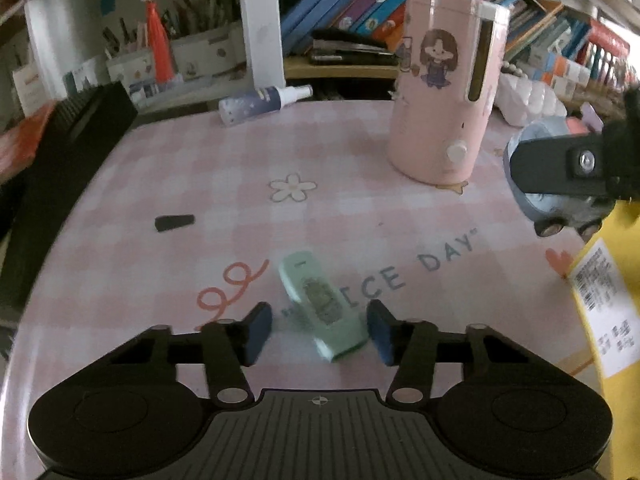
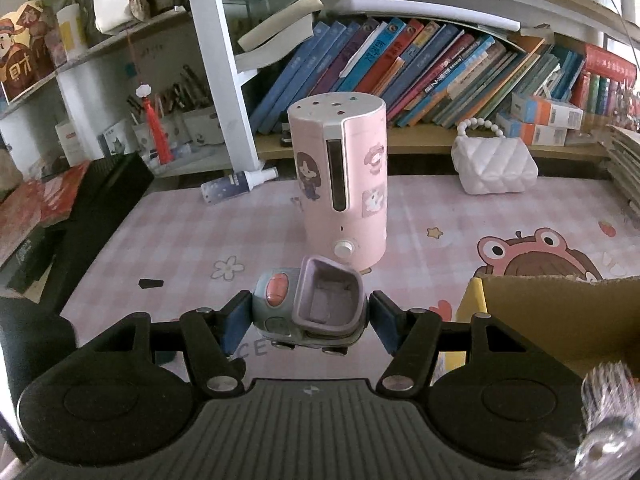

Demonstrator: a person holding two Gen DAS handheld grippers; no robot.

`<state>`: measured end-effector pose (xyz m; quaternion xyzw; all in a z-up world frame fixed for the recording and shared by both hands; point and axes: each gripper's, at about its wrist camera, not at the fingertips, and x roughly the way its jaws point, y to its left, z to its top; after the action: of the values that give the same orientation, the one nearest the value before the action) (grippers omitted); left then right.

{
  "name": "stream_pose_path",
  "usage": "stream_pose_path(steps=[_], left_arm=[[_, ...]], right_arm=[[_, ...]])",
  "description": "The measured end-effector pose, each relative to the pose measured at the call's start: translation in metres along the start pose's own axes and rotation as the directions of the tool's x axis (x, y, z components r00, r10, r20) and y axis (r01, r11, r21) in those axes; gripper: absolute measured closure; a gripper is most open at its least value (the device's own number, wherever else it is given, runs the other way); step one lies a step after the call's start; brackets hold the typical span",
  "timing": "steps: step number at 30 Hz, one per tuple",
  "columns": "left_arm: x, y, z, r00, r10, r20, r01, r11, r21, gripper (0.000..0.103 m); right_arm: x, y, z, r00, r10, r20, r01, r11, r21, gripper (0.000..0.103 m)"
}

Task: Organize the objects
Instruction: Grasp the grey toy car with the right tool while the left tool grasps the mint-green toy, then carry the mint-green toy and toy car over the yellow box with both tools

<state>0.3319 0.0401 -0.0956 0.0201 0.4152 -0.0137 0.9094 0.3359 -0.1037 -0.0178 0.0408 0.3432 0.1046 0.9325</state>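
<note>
From the left wrist camera, the left gripper (image 1: 320, 332) hangs low over the desk (image 1: 160, 168), which is covered by a pink checked mat. Its 2 blue-padded fingers (image 1: 258, 330) stand wide apart, with a mint-green correction-tape case (image 1: 322, 306) lying on the mat between them; the picture is blurred there, so I cannot tell whether either pad touches it. A small black cap (image 1: 175, 222) lies well apart to the left, and a spray bottle (image 1: 264, 103) lies on its side at the far edge. A tall pink cylinder (image 1: 446, 84) with a girl sticker stands upright toward the right. At the right edge the right gripper's finger crosses in front of the toy truck (image 1: 556, 208), beside a yellow cardboard box (image 1: 608, 312).

From the right wrist camera, the right gripper (image 2: 308, 318) holds the toy truck (image 2: 310, 304) lifted off the desk (image 2: 180, 232), fingers (image 2: 236, 316) closed against its 2 sides. The truck is grey-blue with a red dome and an open lilac bed facing the camera. The pink cylinder (image 2: 344, 176) stands upright just behind it. The open cardboard box (image 2: 560, 316) sits to the right, near the truck. A white quilted handbag (image 2: 496, 168) rests at the back of the desk below a shelf of leaning books (image 2: 420, 68). The spray bottle (image 2: 238, 185) and the black cap (image 2: 151, 282) lie to the left.
</note>
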Motion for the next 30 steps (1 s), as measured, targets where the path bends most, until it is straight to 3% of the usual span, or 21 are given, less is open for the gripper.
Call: stream_pose_path(steps=[1, 2, 7, 21, 30], left_arm=[[-0.002, 0.000, -0.001, 1.000, -0.001, 0.002, 0.001, 1.000, 0.004, 0.066], [-0.003, 0.000, -0.001, 1.000, -0.004, 0.003, 0.004, 1.000, 0.013, 0.080], [-0.013, 0.006, -0.005, 1.000, -0.029, -0.009, 0.029, 1.000, 0.013, 0.080], [-0.110, 0.040, -0.026, 0.987, -0.106, 0.117, 0.119, 0.986, -0.113, 0.080], [-0.156, 0.049, -0.056, 0.979, -0.122, 0.161, 0.143, 0.982, -0.125, 0.080]], right_arm=[[0.000, 0.000, -0.001, 1.000, 0.001, -0.002, -0.001, 1.000, 0.004, 0.042], [-0.001, -0.001, -0.002, 1.000, 0.003, -0.003, -0.003, 1.000, 0.009, 0.042], [-0.006, 0.000, -0.006, 1.000, 0.021, -0.009, -0.020, 1.000, 0.005, 0.042], [-0.034, 0.025, -0.029, 0.994, 0.105, -0.039, -0.110, 0.982, -0.152, 0.042], [-0.069, 0.037, -0.060, 0.989, 0.128, -0.068, -0.141, 0.952, -0.272, 0.042]])
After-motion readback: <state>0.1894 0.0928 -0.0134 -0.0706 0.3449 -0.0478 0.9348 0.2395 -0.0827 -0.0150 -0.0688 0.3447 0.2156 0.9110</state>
